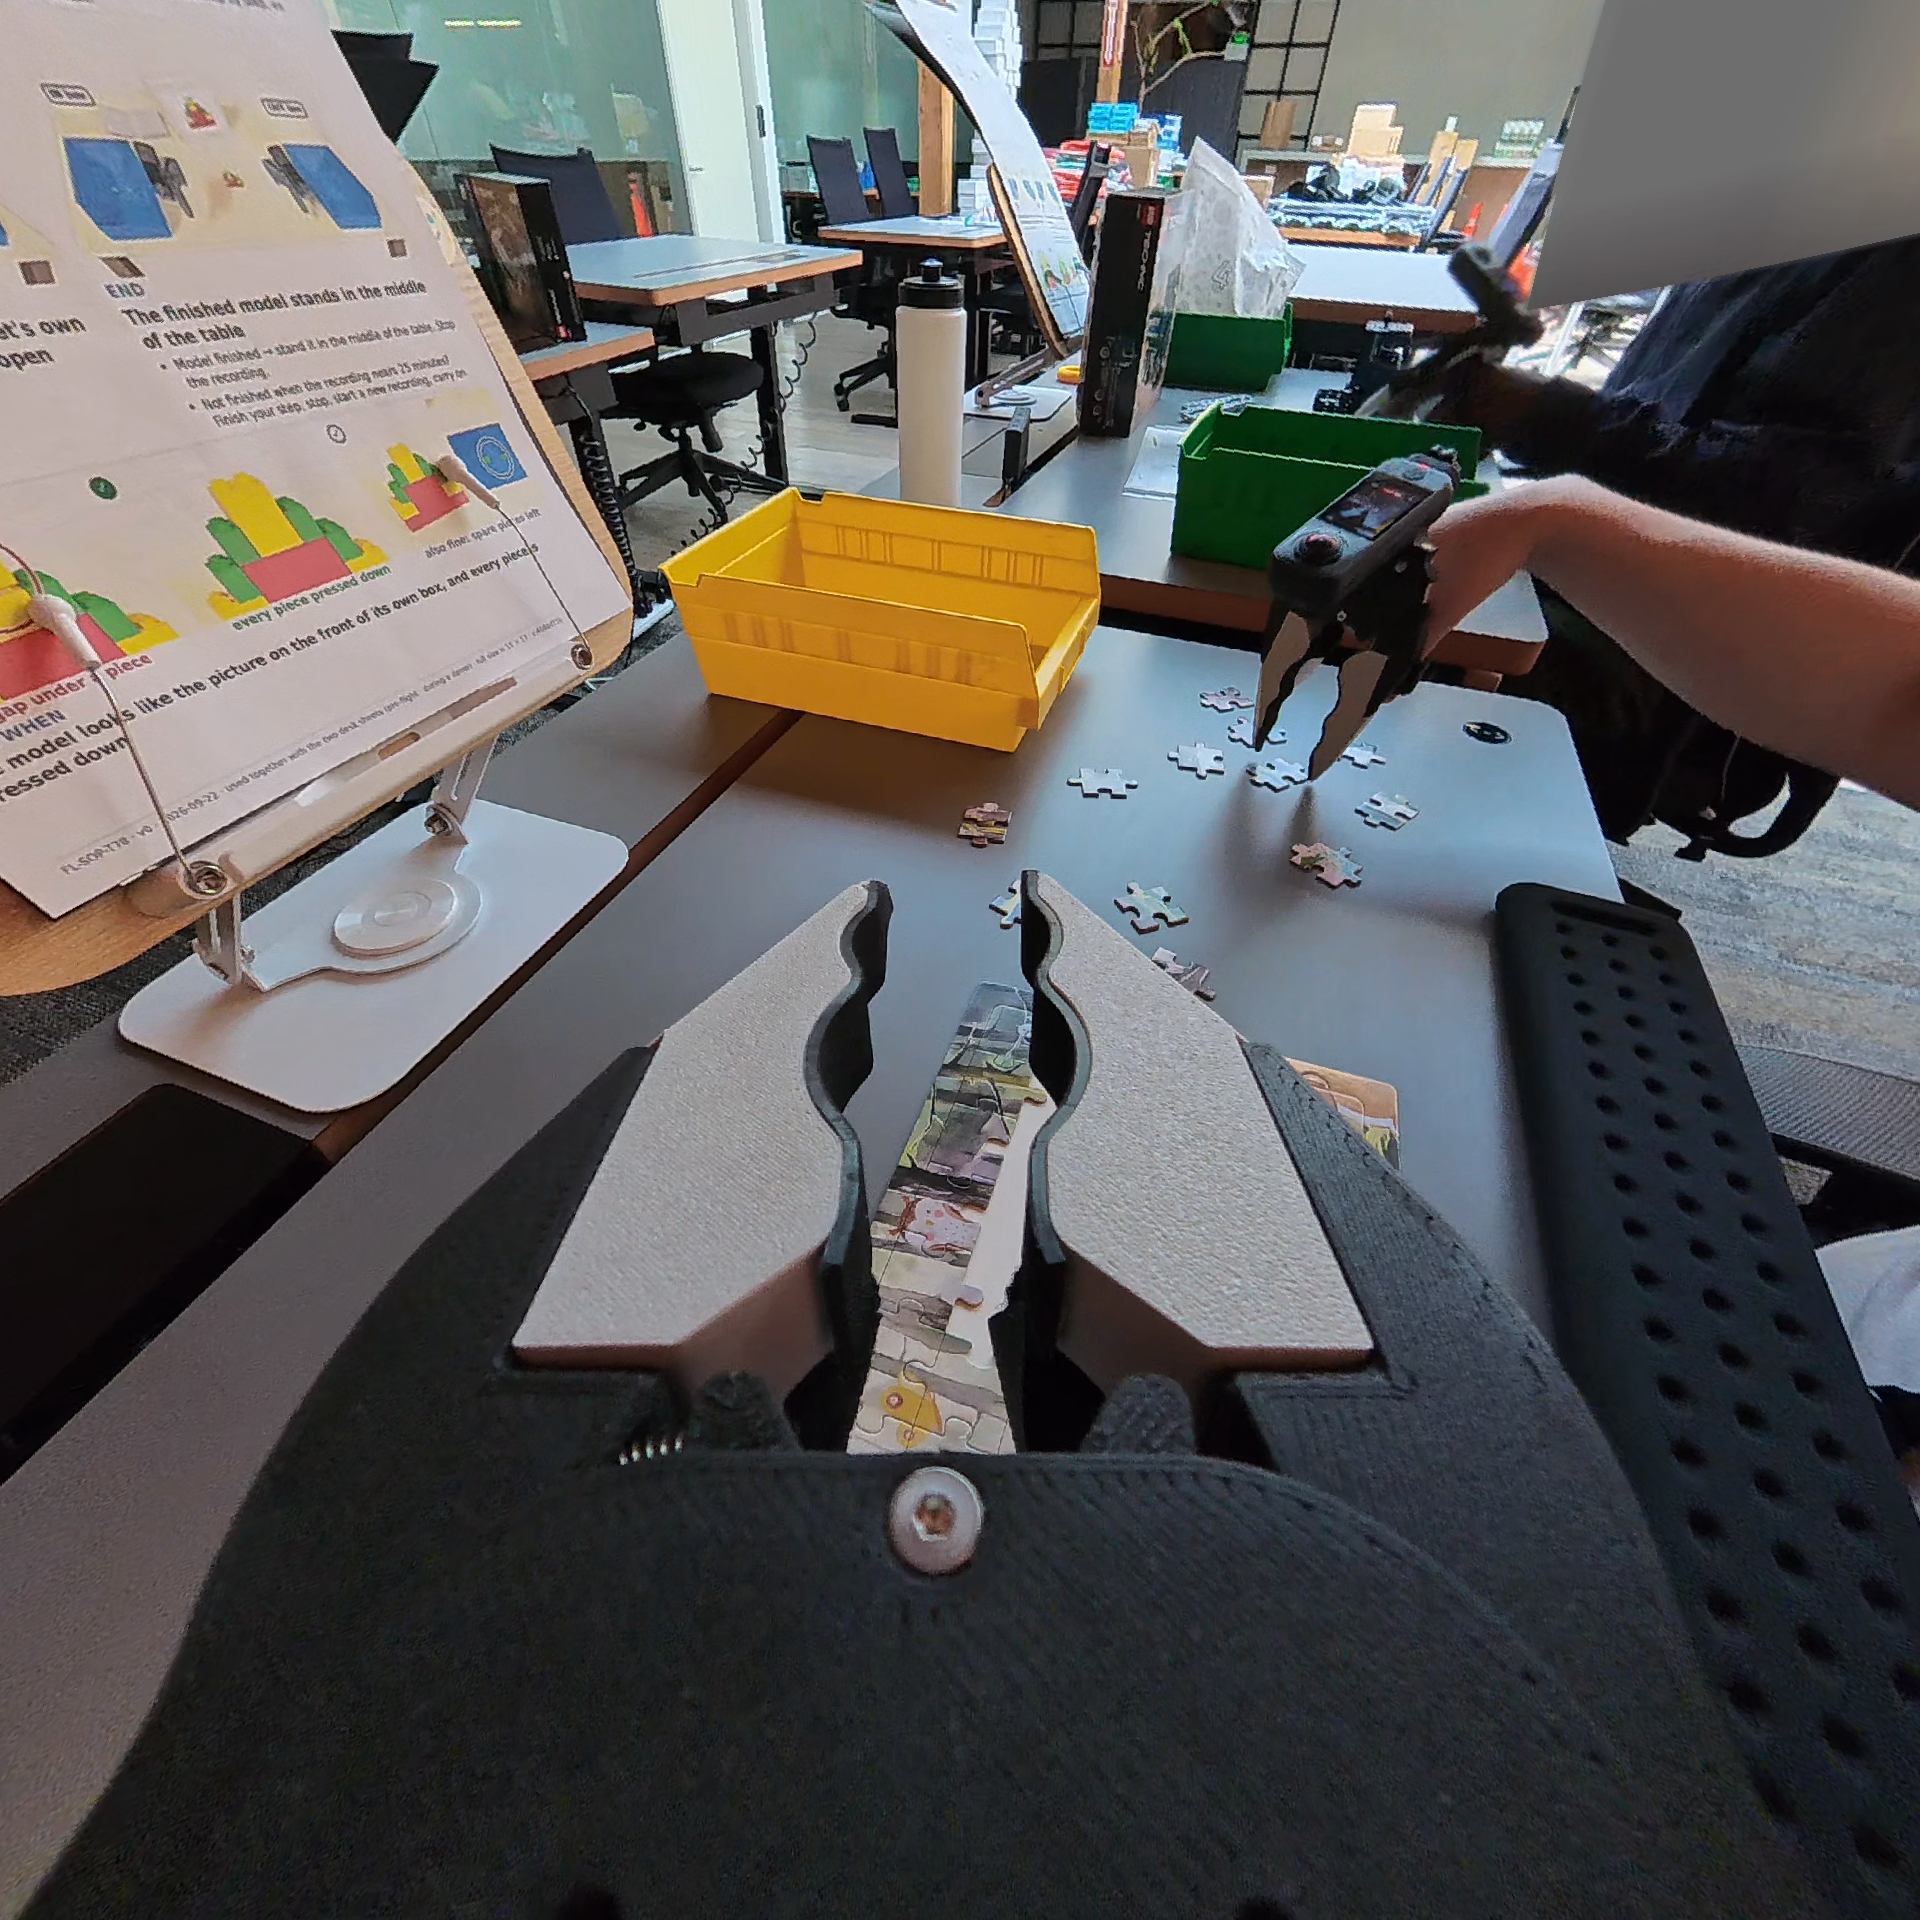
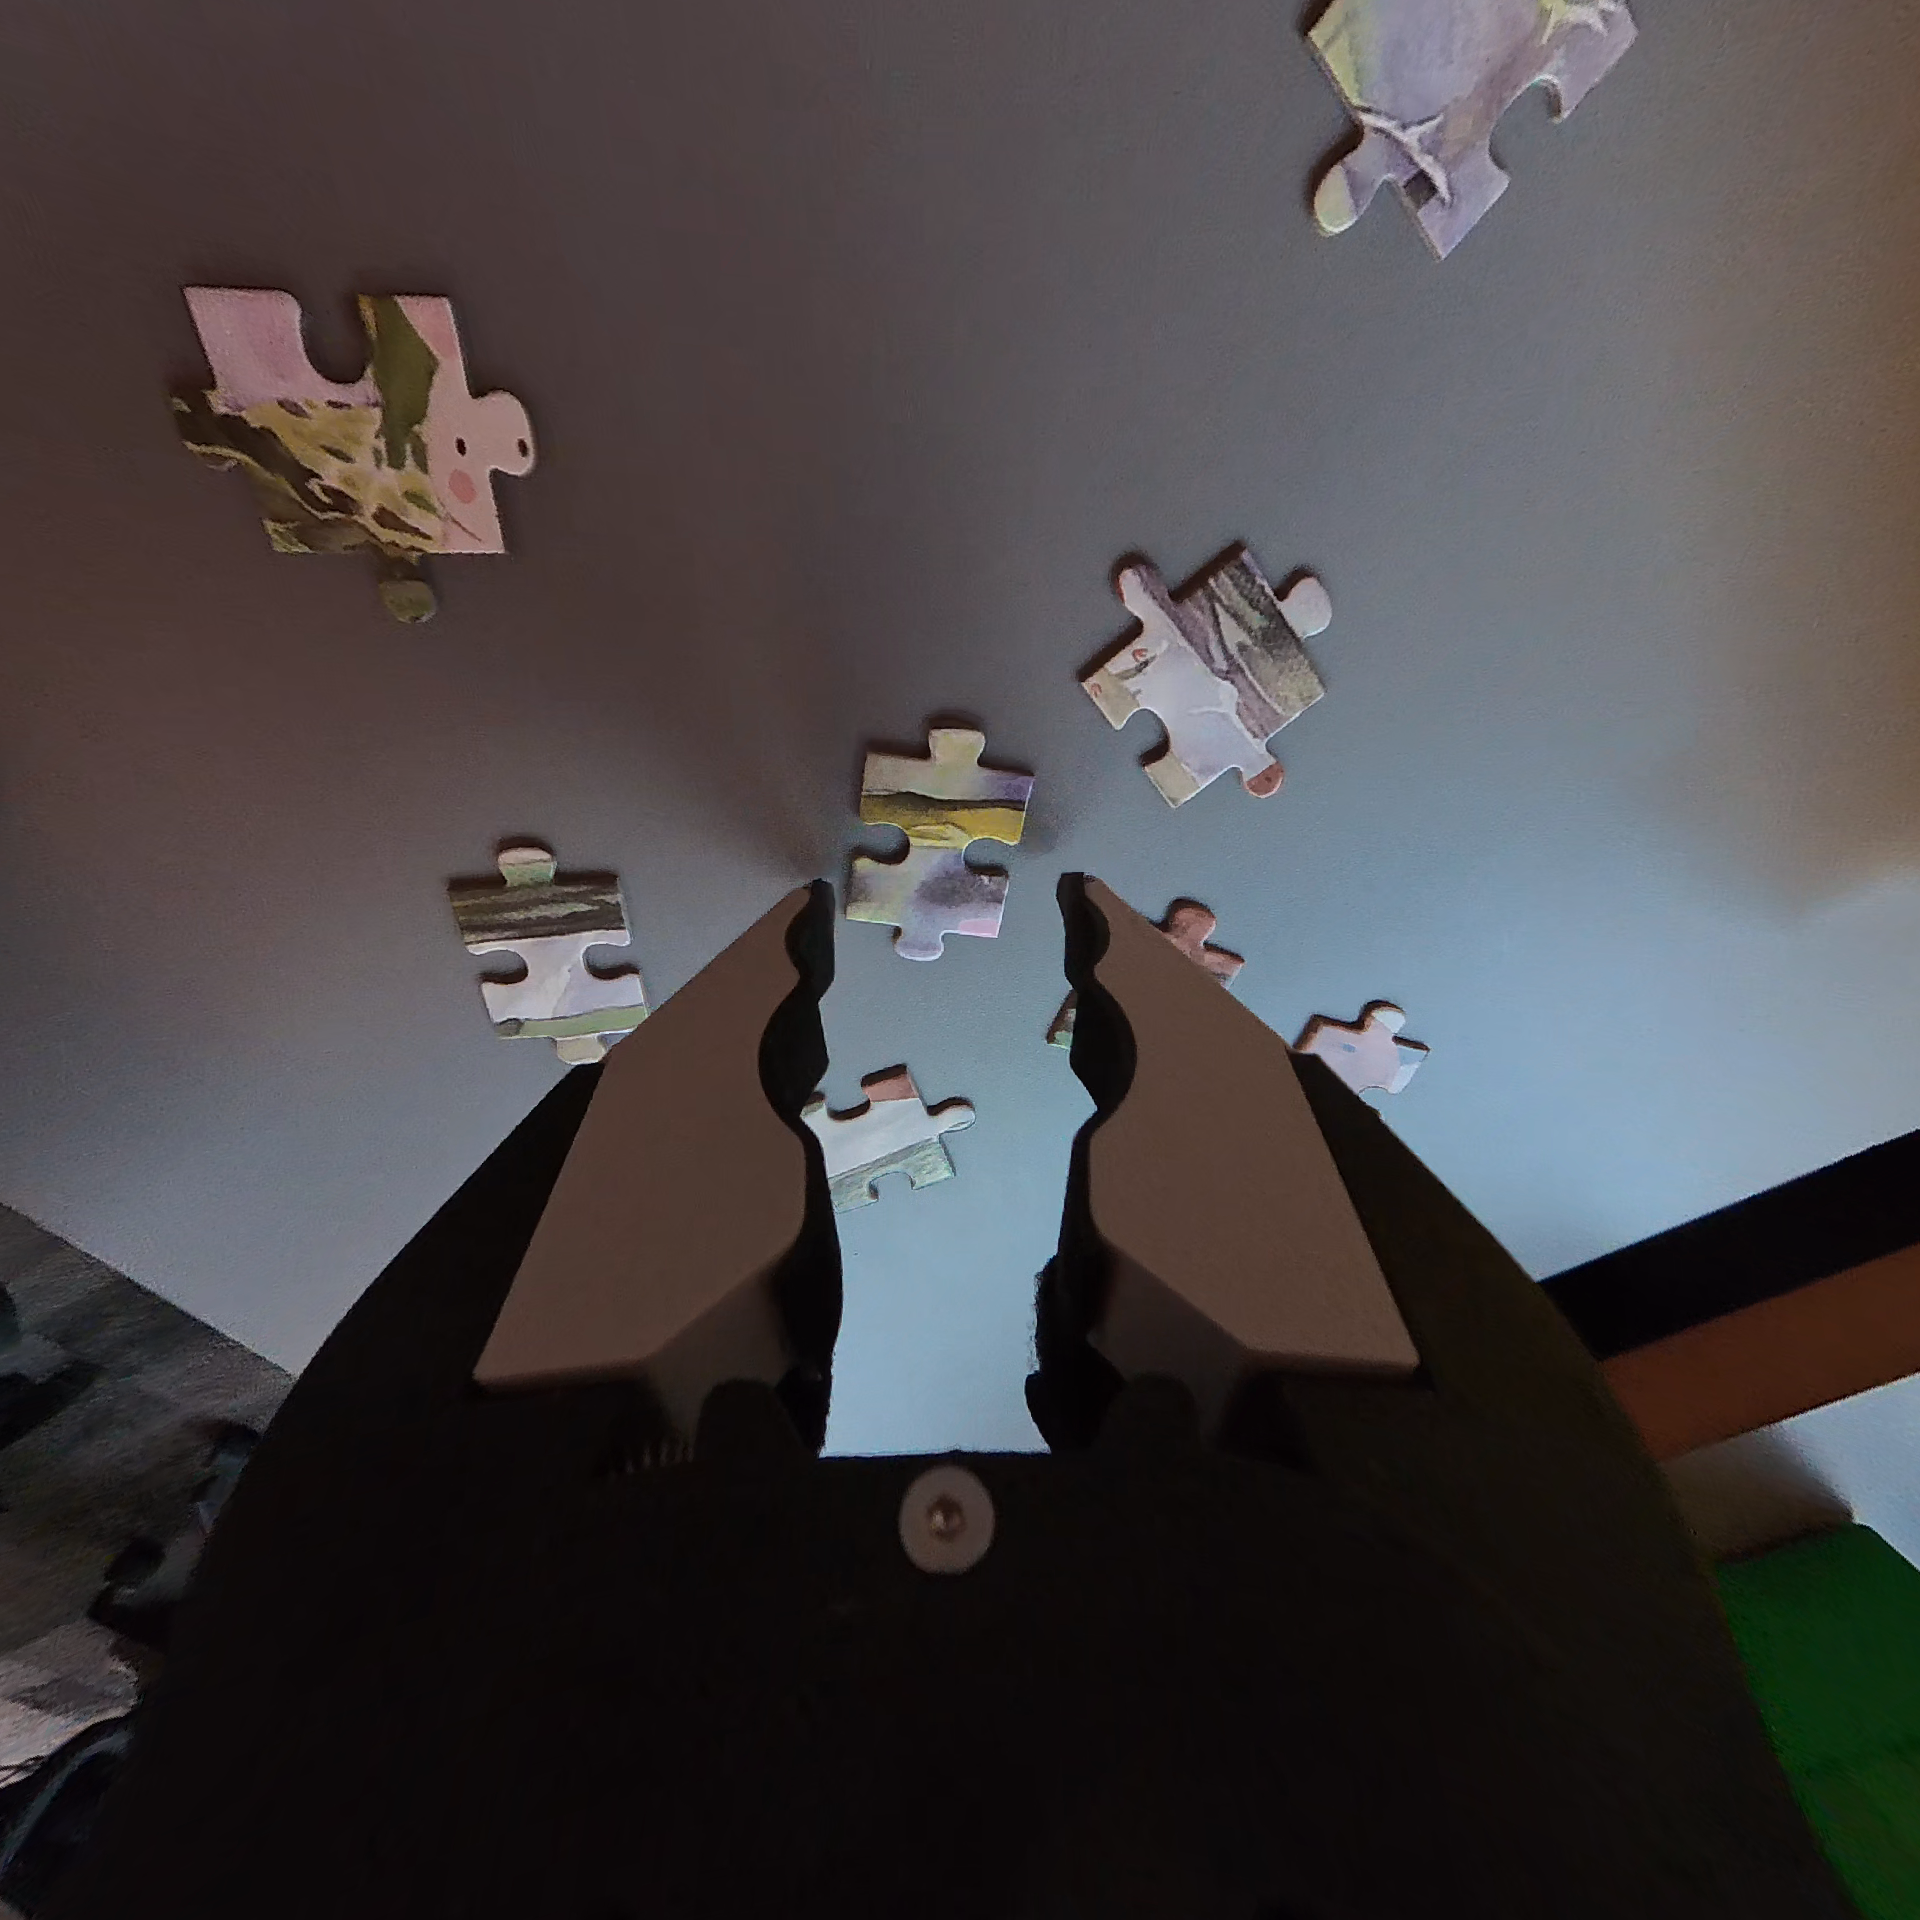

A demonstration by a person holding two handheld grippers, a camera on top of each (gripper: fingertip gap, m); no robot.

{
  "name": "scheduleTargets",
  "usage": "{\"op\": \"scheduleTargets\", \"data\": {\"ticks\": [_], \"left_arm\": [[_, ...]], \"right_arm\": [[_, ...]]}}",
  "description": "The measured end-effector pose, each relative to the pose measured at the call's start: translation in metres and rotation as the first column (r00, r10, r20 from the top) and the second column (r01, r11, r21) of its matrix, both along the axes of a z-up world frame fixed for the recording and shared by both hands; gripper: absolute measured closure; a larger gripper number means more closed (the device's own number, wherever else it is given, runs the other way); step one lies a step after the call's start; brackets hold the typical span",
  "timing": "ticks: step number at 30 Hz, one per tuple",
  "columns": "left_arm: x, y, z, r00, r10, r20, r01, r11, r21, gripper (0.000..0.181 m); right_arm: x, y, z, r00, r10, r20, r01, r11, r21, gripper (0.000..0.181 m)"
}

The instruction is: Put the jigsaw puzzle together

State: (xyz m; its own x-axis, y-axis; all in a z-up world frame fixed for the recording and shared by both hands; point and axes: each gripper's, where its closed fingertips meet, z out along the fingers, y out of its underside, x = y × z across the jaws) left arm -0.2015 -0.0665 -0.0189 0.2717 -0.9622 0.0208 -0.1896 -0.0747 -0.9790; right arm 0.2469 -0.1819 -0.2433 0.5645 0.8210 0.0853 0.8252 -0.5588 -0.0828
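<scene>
Several loose pieces lie on the worktop (image 2: 1455, 935) under my spread, empty right claw (image 2: 945, 883), the yellow-banded piece (image 2: 940, 842) just ahead between its tips, while my left claw (image 1: 956, 894), slightly parted, hangs over what seems the assembled strip (image 1: 951, 1195).

The dark grey table (image 1: 790, 831) carries loose jigsaw pieces (image 1: 1195, 758), a joined puzzle strip (image 1: 935, 1195), a yellow bin (image 1: 883, 613) and a white document stand (image 1: 343, 956).

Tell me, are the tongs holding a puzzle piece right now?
No. The right tongs are open, poised just above a yellow and purple piece without gripping it. The left tongs are open above the joined puzzle strip.
</scene>
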Motion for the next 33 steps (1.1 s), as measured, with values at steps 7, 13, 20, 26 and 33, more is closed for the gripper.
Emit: {"op": "scheduleTargets", "data": {"ticks": [7,13,20,26,33], "left_arm": [[0.003,0.0,-0.004,1.0,-0.001,-0.023,0.001,1.0,0.001,0.158],[0.006,0.0,-0.007,0.999,-0.003,-0.035,0.003,1.0,-0.005,0.158],[0.006,-0.001,-0.007,0.999,-0.008,-0.033,0.008,1.0,-0.004,0.159],[0.009,-0.002,-0.009,0.999,-0.034,-0.007,0.034,0.999,-0.038,0.159],[0.022,-0.001,-0.022,0.997,-0.072,-0.008,0.071,0.993,-0.096,0.158]], "right_arm": [[0.001,-0.004,-0.004,0.997,-0.05,-0.057,0.049,0.999,-0.023,0.146],[0.001,-0.006,-0.004,0.994,-0.07,-0.085,0.068,0.997,-0.031,0.151],[0.001,-0.006,-0.004,0.995,-0.057,-0.085,0.056,0.998,-0.015,0.152],[0.001,-0.006,-0.002,0.999,-0.021,-0.042,0.021,1.0,0.019,0.151],[-0.004,0.004,0.008,0.997,0.06,0.056,-0.066,0.991,0.115,0.152]]}}
